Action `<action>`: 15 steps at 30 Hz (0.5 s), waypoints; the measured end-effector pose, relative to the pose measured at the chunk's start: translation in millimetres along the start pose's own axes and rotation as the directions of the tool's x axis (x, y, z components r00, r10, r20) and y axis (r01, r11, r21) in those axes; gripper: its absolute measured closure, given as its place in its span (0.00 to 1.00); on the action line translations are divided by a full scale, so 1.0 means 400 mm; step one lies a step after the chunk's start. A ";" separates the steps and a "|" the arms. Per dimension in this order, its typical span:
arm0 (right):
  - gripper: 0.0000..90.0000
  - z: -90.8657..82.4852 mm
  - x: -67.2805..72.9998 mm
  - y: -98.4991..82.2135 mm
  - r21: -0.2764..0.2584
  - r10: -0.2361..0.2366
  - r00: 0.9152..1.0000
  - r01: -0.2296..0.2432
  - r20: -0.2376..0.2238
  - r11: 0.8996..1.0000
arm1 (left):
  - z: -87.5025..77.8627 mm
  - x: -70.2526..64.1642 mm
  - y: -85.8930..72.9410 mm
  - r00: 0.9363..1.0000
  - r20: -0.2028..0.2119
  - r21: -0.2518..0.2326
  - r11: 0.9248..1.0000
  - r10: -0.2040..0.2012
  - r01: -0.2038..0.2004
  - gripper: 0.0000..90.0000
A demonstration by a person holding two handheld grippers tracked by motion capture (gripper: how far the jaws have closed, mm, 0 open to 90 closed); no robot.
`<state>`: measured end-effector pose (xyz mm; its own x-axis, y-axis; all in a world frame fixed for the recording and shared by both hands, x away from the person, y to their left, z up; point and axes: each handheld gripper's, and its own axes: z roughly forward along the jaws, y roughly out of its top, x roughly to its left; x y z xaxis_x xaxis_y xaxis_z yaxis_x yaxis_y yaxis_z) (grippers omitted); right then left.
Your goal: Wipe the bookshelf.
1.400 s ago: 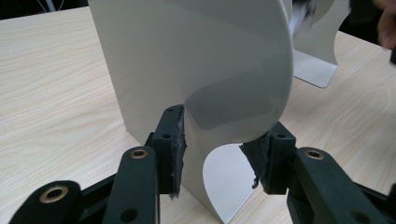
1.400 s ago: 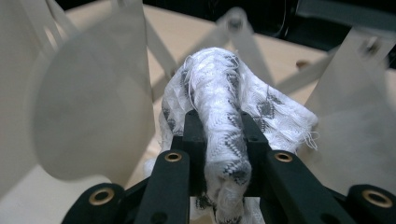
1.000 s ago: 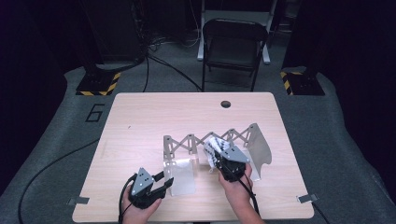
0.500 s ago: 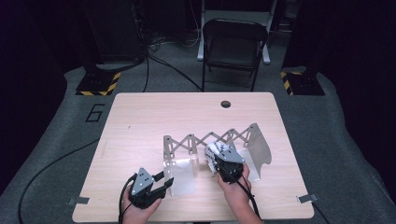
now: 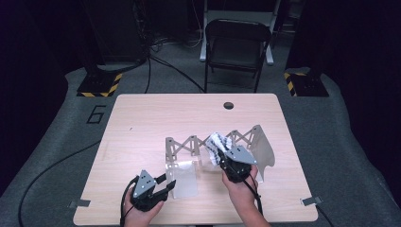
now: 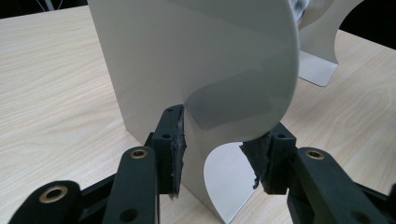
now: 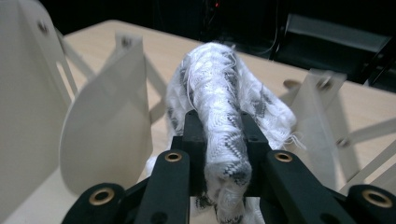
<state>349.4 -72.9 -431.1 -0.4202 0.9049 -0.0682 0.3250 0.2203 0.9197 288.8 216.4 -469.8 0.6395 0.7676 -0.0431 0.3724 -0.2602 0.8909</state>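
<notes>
Dark room, light falling mainly on table. Light wood-grain table (image 5: 156,118) with round cable hole (image 5: 229,105) near far edge. Grey carpeted floor (image 5: 61,142) with "6" (image 5: 96,114) marked at table's left. Black folding chair (image 5: 236,47) behind table. Two black bases with yellow-black hazard stripes (image 5: 100,85) (image 5: 305,84) flanking it. Black cables (image 5: 163,64) trailing across floor. Tape tabs (image 5: 78,204) at near table corners.
</notes>
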 end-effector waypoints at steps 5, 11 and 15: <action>0.86 0.047 0.009 -0.059 0.110 -0.014 1.000 0.016 -0.022 0.994 | 0.001 -0.001 -0.001 1.000 0.004 0.003 1.000 -0.008 0.008 0.65; 0.86 0.041 0.025 -0.039 0.070 -0.022 0.999 0.025 -0.047 0.997 | 0.001 -0.001 -0.001 1.000 0.003 0.003 1.000 -0.008 0.008 0.65; 0.86 0.007 0.035 0.019 -0.033 -0.025 0.998 0.023 -0.057 0.999 | 0.001 -0.001 -0.001 1.000 0.003 0.003 1.000 -0.007 0.007 0.65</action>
<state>348.4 -57.6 -426.4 -0.4754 0.8771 -0.0692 0.2868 0.2288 0.9303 288.8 216.1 -470.4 0.6389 0.7676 -0.0509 0.3790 -0.2566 0.8891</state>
